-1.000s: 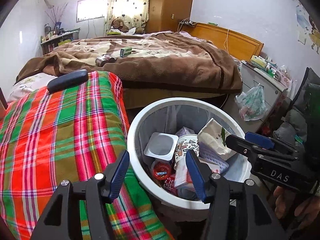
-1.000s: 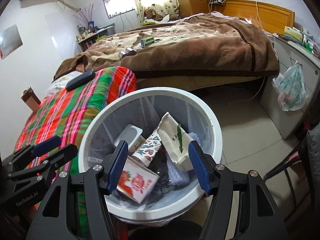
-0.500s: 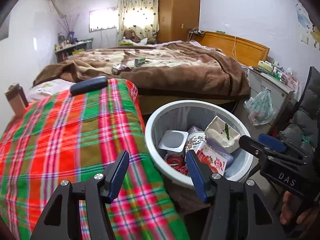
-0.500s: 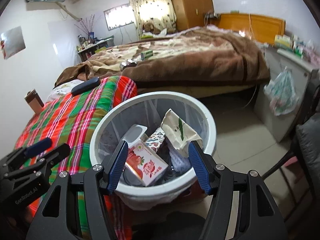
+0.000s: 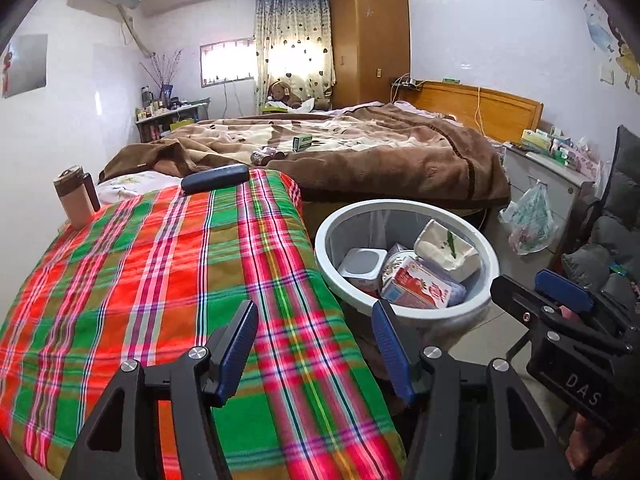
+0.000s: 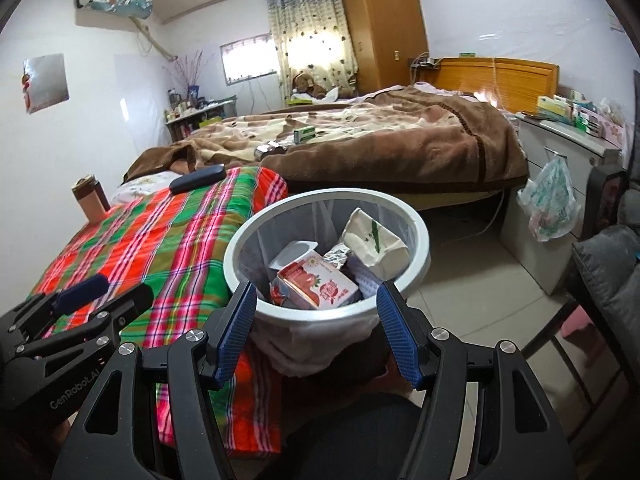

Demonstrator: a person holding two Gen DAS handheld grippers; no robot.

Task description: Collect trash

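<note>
Red-and-green plaid cloth is seen spread over the near surface, and just beside its right edge the white round waste bin is found standing on the tiled floor; the bin serves as the landmark here. Inside the bin, a red strawberry-print carton is seen lying on top toward the near rim, with a white yoghurt cup behind it to the left and a crumpled white paper pack with a green mark against the far wall. The left gripper is held over the plaid cloth to the left of the bin, its blue-padded jaws apart with nothing between them. The right gripper is held at the bin's near side, its jaws spread wide and empty, the bin's near rim framed between them without being touched. Beyond the bin, a brown blanket is draped over the bed, and on it a small green box and a dark can-like item, too small to identify, are seen lying well apart from the bin. Left of the bin, on the plaid's far end, a dark blue case is laid, and a brown flask stands farther left. Right of the bin, a plastic bag is hung on a white cabinet.
</note>
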